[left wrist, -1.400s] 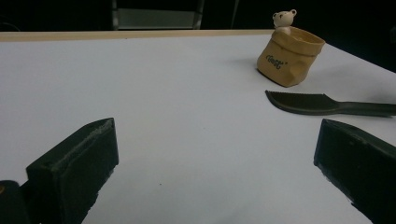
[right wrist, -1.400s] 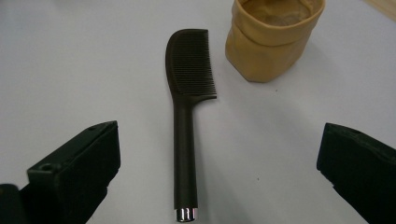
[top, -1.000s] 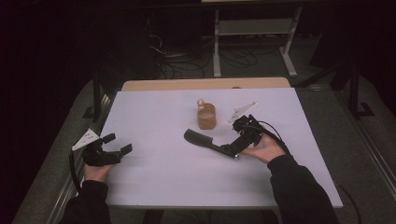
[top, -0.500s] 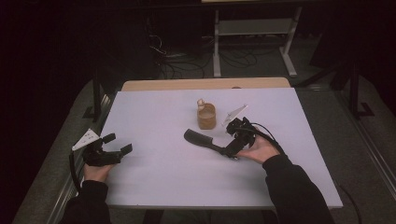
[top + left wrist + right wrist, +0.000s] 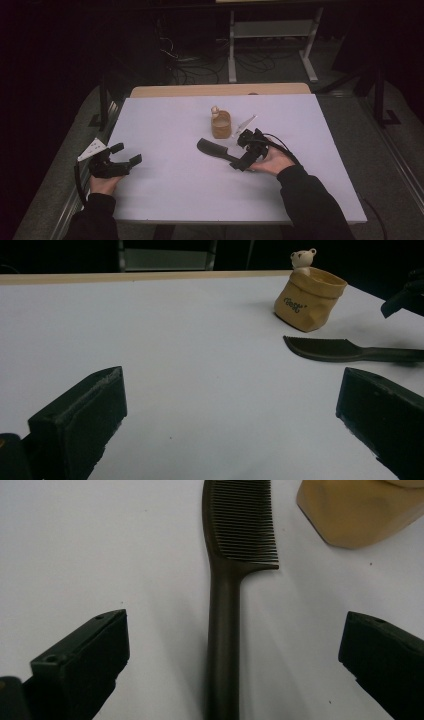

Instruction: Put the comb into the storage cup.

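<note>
Two forearms in dark sleeves come in from the bottom of the high view onto the white table [image 5: 175,200], one at each side. On the person's left, the arm runs straight up from the near edge, and its hand [image 5: 104,184] rests near the table's left border, fingers wrapped round the left gripper [image 5: 121,159]. That gripper points to the right across the white surface, with its grey three-cornered plate tipped up on top. Its jaws stand wide apart with nothing between them; in the left gripper view they frame bare table, with the comb and the pot well beyond them.

On the other side, the arm angles in from the lower right, and the right hand [image 5: 272,162] lies palm up near the middle of the table, cradling the right gripper [image 5: 239,162], which aims to the left and slightly toward the person. Its jaws are also spread wide and grip nothing. In the right gripper view the handle of the dark comb [image 5: 214,150] runs up between them without touching either jaw.

The comb lies flat on the table, handle toward the right gripper, its toothed end pointing away to the left.

Just behind the comb stands a small tan bag-shaped pot [image 5: 221,124], upright, with a little white bear figure [image 5: 303,258] on its rim.
</note>
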`<action>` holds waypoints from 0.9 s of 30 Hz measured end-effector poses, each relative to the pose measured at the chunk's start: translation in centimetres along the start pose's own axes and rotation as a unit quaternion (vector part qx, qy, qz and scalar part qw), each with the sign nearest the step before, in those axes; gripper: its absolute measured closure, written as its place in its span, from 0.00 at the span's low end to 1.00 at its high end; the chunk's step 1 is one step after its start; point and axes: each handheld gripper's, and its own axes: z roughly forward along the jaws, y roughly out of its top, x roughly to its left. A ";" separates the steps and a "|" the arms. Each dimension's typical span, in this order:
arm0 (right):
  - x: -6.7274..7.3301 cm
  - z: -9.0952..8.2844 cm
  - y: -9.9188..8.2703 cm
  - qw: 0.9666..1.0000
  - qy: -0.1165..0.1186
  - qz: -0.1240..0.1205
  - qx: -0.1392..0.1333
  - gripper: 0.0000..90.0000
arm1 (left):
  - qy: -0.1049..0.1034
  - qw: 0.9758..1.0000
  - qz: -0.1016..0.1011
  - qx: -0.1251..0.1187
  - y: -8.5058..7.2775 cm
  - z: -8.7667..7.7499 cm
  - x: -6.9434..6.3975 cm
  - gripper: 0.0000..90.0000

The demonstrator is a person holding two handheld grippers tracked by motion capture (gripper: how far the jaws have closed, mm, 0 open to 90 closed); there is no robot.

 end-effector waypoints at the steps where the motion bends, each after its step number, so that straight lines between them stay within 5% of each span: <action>1: 0.0 0.1 0.0 1.000 0.001 -0.001 0.002 0.00 | 0.000 1.000 0.000 0.000 0.0 0.0 0.0 0.00; 13: -0.1 1.4 0.1 1.000 0.012 -0.003 0.017 0.05 | -0.001 1.000 0.000 0.002 0.0 0.0 0.0 0.00; 27: -0.4 2.4 0.1 0.999 0.032 -0.012 0.039 0.26 | 0.000 1.000 0.000 0.003 0.0 0.1 0.0 0.00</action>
